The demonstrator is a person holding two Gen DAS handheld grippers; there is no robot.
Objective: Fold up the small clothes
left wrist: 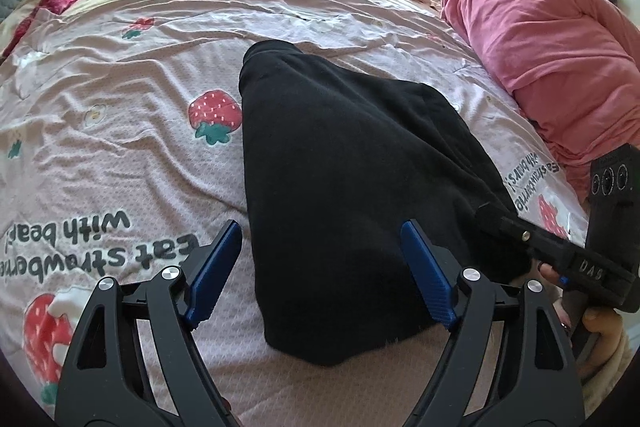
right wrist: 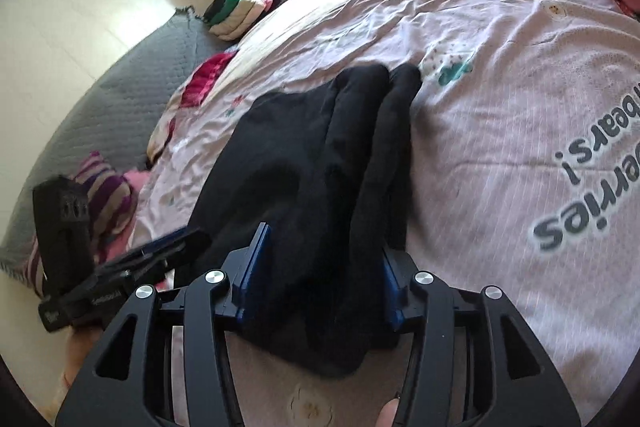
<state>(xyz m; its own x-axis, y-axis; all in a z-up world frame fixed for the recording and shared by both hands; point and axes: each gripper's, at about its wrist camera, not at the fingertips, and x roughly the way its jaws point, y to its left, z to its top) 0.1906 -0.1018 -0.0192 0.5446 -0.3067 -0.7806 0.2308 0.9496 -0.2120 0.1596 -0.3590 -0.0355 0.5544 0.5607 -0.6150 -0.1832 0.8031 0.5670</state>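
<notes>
Across the wrinkled pink strawberry-print sheet point(left wrist: 120, 155) lies a soft black fleece garment point(left wrist: 340, 167), folded long. Left gripper point(left wrist: 320, 267) stands wide open over it; right gripper point(right wrist: 320, 267) straddles its edge, jaws half apart.

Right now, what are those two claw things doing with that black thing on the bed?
A person is folding a black garment on a pink strawberry bedsheet, holding a claw in each hand. The left claw stands wide open over the garment's near end, pinching nothing. The right claw sits at the near edge with cloth between its pads, but its grip cannot be told. A pink quilt is bunched nearby.
</notes>
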